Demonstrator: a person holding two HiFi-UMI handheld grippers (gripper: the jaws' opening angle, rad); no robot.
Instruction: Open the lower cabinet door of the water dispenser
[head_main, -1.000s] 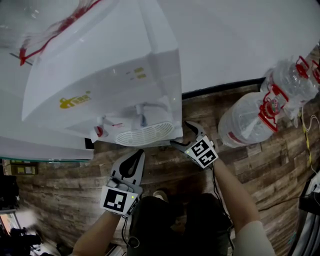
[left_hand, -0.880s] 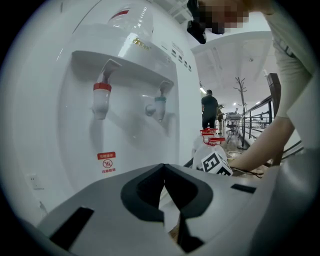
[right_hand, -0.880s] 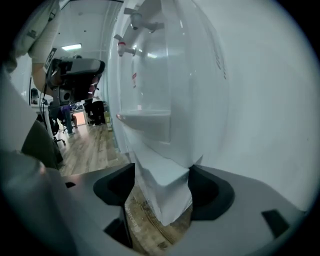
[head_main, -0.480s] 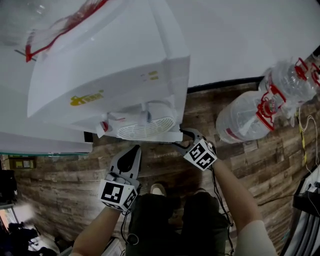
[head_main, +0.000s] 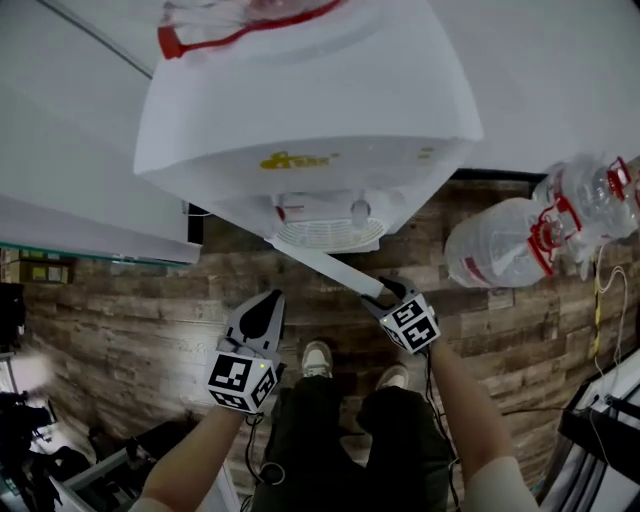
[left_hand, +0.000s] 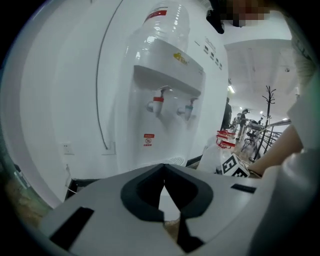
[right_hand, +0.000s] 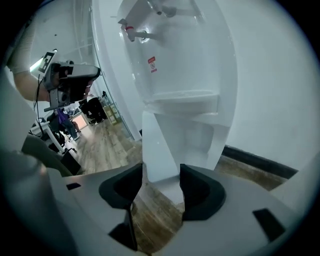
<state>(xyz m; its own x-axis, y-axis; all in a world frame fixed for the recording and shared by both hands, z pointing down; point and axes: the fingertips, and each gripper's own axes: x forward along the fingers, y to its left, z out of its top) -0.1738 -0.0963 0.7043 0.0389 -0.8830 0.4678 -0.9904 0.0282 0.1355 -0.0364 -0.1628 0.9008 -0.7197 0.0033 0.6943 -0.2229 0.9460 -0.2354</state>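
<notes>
Right gripper (right_hand: 161, 176) stands clamped across the free edge of the lower cabinet door (right_hand: 159, 145). Its jaws have just been closing, and the white panel fills the gap between the pads. Whether both pads bear fully on it is not certain, as the wide-angle lens distorts the contact. Left gripper (left_hand: 164, 171) has its jaws together on nothing and hangs at lower centre-left of the head view, well apart from the door.

Items, in order of size:

1. Water dispenser (head_main: 300, 130): fills the upper centre of the head view, with a bottle seated on top. It is judged top-heavy, so a hard pull on the door could rock the cabinet.
2. Lower cabinet door (head_main: 325, 268): seen edge-on as a narrow white strip running from under the dispenser down and right to the right gripper (head_main: 383, 297). It already stands swung out from the cabinet.
3. Spare bottles (head_main: 500, 245): lying on the wooden floor (head_main: 120, 320) at the right edge, clear of the door's swing.

Handling assessment: the door appears to be thin, stiff, light plastic with a smooth gloss finish, so it is likely to be slippery under the pads. The best hold is the free edge, farthest from the hinge. The pull should follow the hinge arc.
</notes>
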